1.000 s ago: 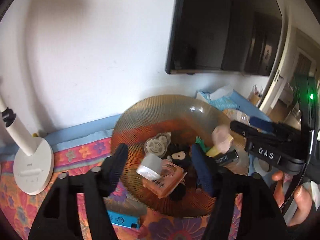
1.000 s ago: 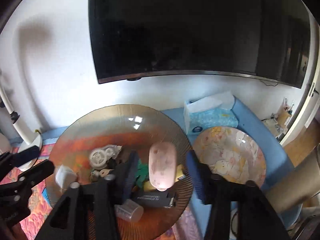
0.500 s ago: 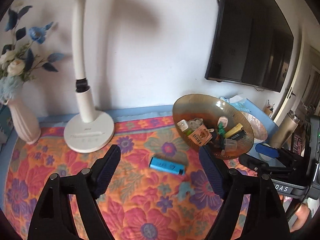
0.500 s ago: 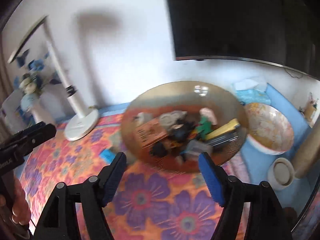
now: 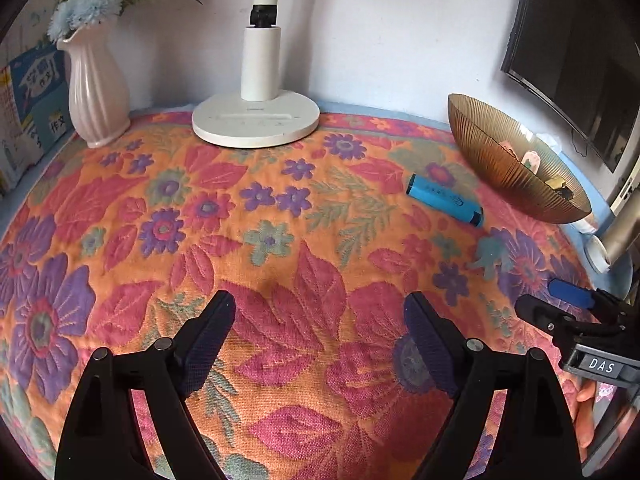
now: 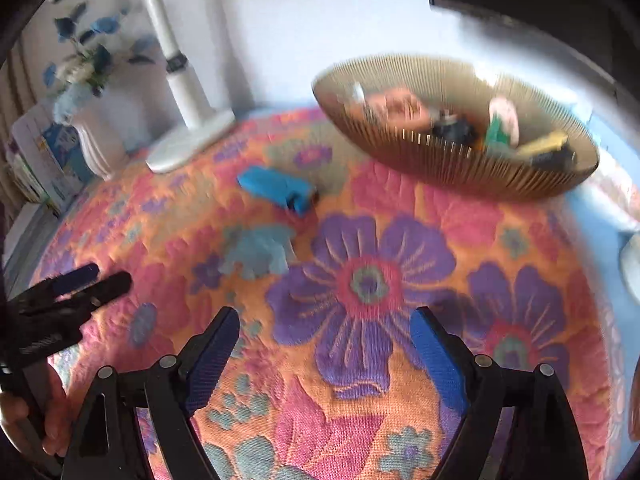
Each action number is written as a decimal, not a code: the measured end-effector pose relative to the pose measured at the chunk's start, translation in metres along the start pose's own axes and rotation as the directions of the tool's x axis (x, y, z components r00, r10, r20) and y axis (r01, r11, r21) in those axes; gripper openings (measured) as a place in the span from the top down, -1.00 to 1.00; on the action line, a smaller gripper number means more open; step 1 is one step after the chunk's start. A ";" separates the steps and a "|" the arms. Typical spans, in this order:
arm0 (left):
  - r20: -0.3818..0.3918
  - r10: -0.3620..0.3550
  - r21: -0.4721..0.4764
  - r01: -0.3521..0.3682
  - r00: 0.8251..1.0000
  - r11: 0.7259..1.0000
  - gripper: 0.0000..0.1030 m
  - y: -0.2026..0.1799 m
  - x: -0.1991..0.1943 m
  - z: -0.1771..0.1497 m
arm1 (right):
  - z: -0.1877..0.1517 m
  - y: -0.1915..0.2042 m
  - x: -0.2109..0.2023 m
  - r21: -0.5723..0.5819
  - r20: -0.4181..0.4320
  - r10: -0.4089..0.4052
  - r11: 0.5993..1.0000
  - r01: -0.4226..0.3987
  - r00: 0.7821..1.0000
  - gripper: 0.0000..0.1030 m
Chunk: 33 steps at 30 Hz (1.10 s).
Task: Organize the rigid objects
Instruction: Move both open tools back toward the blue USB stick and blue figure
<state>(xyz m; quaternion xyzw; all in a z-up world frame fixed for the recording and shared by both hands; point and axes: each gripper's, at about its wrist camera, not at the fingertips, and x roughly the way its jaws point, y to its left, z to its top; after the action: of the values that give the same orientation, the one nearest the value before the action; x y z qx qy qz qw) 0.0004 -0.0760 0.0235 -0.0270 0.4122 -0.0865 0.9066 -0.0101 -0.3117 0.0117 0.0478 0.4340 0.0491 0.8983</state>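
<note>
A ribbed amber bowl holds several small objects, among them a pink one and a yellow one; it also shows in the right wrist view. A blue marker lies on the floral cloth left of the bowl, and shows in the right wrist view. My left gripper is open and empty, low over the cloth. My right gripper is open and empty, in front of the bowl; it also shows in the left wrist view.
A white lamp base and a pink vase with flowers stand at the back by the wall. A dark screen hangs at the right. A metal bottle stands at the right edge. The left gripper shows in the right wrist view.
Both grippers have pulled back from over the bowl and dropped low over the cloth. The pink object that was between the right fingers now lies in the bowl.
</note>
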 end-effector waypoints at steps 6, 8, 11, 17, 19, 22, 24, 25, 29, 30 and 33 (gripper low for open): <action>0.004 0.030 0.017 -0.030 1.000 0.999 -0.68 -0.002 0.002 -0.002 | 0.000 -0.005 -0.001 0.006 0.004 0.033 0.999 -0.033 0.999 -0.73; 0.025 0.041 0.037 -0.042 0.999 0.998 -0.69 -0.006 -0.002 -0.003 | 0.000 -0.005 0.000 0.004 -0.004 0.037 0.999 -0.037 0.999 -0.76; 0.047 0.055 0.069 -0.058 0.997 0.996 -0.69 -0.013 -0.007 -0.004 | 0.000 -0.003 0.002 0.000 -0.006 0.038 0.999 -0.038 0.999 -0.78; 0.058 0.042 0.079 -0.047 0.997 0.996 -0.72 -0.014 -0.010 -0.004 | -0.001 0.001 0.002 -0.012 -0.010 0.041 0.999 -0.041 0.999 -0.79; 0.059 0.040 0.078 -0.044 0.997 0.996 -0.72 -0.014 -0.010 -0.004 | -0.001 0.002 0.003 -0.013 -0.015 0.037 0.999 -0.037 0.999 -0.80; 0.060 0.041 0.081 -0.046 0.997 0.996 -0.72 -0.014 -0.010 -0.004 | 0.000 0.001 0.004 -0.009 -0.019 0.039 0.999 -0.039 0.999 -0.83; 0.060 0.041 0.082 -0.046 0.997 0.996 -0.73 -0.015 -0.011 -0.004 | 0.000 0.001 0.004 -0.006 -0.018 0.042 0.999 -0.042 0.999 -0.84; 0.060 0.041 0.081 -0.046 0.997 0.996 -0.73 -0.015 -0.011 -0.004 | 0.000 0.000 0.003 -0.004 -0.015 0.043 0.999 -0.043 0.999 -0.84; 0.060 0.042 0.081 -0.047 0.997 0.996 -0.74 -0.016 -0.011 -0.004 | -0.002 -0.005 -0.009 0.018 0.040 0.056 0.998 -0.057 0.998 -0.84; 0.061 0.043 0.081 -0.048 0.997 0.996 -0.74 -0.016 -0.011 -0.004 | -0.003 -0.007 -0.017 0.029 0.078 0.059 0.998 -0.062 0.995 -0.83; 0.058 0.047 0.086 -0.052 0.997 0.995 -0.74 -0.018 -0.011 -0.005 | -0.005 -0.020 -0.036 0.084 0.173 0.066 0.993 -0.081 0.983 -0.84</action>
<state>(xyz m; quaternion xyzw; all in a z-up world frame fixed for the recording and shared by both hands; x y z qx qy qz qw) -0.0124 -0.0921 0.0306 0.0206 0.3830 -0.0810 0.9200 -0.0358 -0.3362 0.0340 0.1085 0.3556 0.0582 0.9265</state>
